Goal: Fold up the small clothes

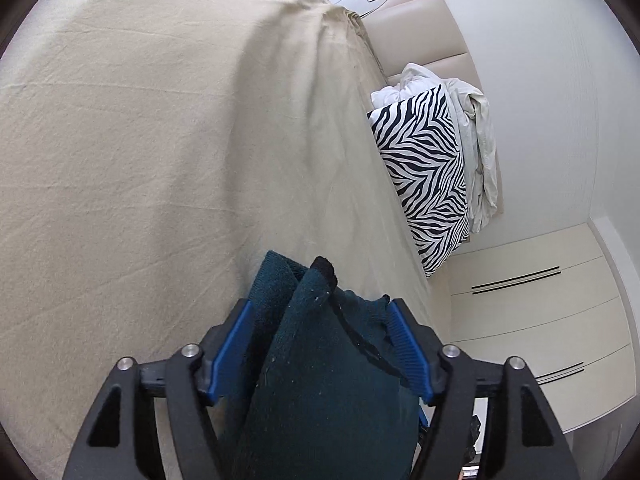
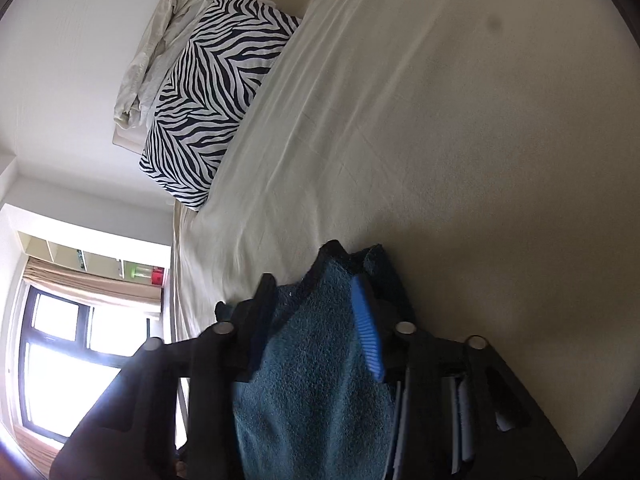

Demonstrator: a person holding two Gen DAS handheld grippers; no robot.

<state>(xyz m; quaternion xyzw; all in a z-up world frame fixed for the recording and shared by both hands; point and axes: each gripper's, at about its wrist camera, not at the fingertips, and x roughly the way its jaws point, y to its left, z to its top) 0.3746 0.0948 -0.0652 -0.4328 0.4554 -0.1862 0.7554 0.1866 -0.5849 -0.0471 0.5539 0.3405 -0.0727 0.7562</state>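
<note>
A dark teal terry cloth with a black edge (image 1: pixel 320 344) fills the space between the blue pads of my left gripper (image 1: pixel 320 312), which is shut on it above the beige bed sheet (image 1: pixel 160 140). In the right wrist view the same teal cloth (image 2: pixel 316 344) is bunched between the fingers of my right gripper (image 2: pixel 316 292), also shut on it, and hangs down toward the camera. Both grippers hold the cloth lifted over the bed sheet (image 2: pixel 460 140).
A zebra-print pillow (image 1: pixel 424 172) (image 2: pixel 216 92) and crumpled white bedding (image 1: pixel 476 140) (image 2: pixel 160 52) lie at the head of the bed by the padded headboard (image 1: pixel 416 28). White wardrobe doors (image 1: pixel 540 312) stand beyond the bed. A window (image 2: pixel 60 360) is at lower left.
</note>
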